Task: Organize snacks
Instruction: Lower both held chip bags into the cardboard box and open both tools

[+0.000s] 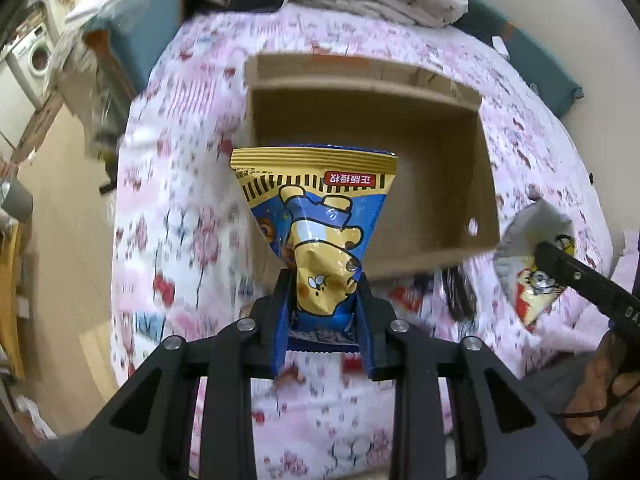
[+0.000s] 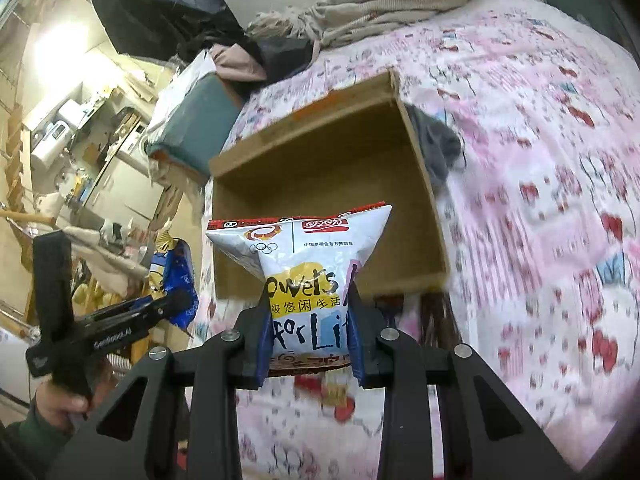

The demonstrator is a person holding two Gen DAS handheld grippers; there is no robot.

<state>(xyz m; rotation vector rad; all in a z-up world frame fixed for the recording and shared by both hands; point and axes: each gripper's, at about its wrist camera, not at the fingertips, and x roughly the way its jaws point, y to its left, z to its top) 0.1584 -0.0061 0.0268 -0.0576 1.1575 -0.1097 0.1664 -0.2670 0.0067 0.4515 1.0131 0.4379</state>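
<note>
The bedsheet point(image 1: 168, 220) pattern is blurred around both claws. The blue snack bag point(image 1: 316, 216) hides the box's point(image 1: 440, 152) near-left corner.

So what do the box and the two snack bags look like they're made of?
The box looks like plain brown cardboard, matte, with raw-cut edges. The blue and yellow bag looks like glossy plastic film: it crumples where it is pinched and catches glare. The white bag appears similar, shiny printed film, puffy with a crimped top edge.
</note>
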